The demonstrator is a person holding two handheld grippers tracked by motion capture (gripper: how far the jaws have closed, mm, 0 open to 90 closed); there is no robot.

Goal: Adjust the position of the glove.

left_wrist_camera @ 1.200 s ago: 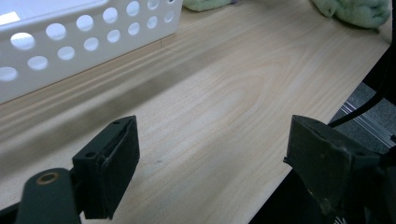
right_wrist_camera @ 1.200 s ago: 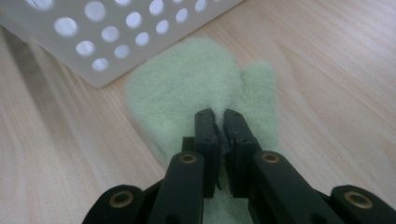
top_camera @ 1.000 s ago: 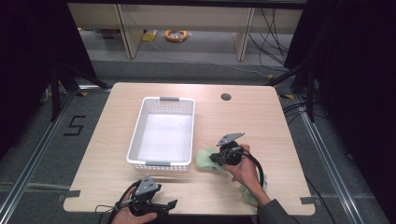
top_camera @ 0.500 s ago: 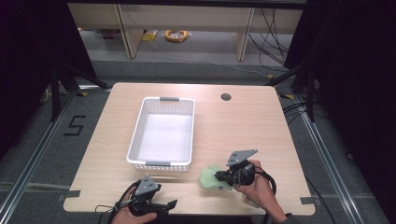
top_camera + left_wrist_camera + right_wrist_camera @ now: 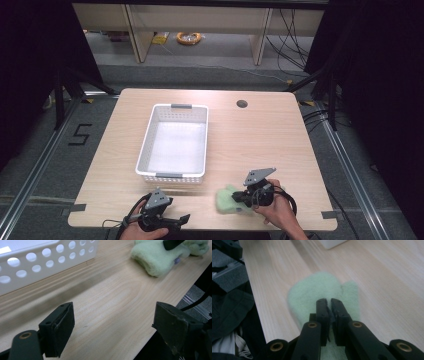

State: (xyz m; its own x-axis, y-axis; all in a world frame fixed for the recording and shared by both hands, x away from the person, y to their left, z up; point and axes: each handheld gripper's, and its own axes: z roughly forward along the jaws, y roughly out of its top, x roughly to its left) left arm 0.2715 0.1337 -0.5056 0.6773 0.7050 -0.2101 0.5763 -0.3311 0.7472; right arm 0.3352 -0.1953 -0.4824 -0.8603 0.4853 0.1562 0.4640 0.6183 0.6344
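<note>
A pale green fleecy cloth point(image 5: 226, 199) lies on the wooden table near its front edge, right of centre. My right gripper point(image 5: 238, 198) is shut on it. In the right gripper view the two black jaws point(image 5: 329, 303) pinch a fold of the cloth point(image 5: 312, 290), which spreads flat in front of them. My left gripper point(image 5: 184, 220) rests at the table's front edge, left of the cloth. Its jaws point(image 5: 113, 325) stand wide open over bare wood with nothing between them. The cloth point(image 5: 155, 257) lies farther off in the left gripper view.
A white perforated basket point(image 5: 145, 145) stands empty in the middle of the table, behind the left gripper; its holed wall point(image 5: 37, 262) is close by. A round cable hole point(image 5: 242, 104) sits at the back right. The table's front edge is right under both hands.
My right gripper has drawn back toward the table's front edge and slightly right, dragging the green cloth with it. The left gripper has stayed put.
</note>
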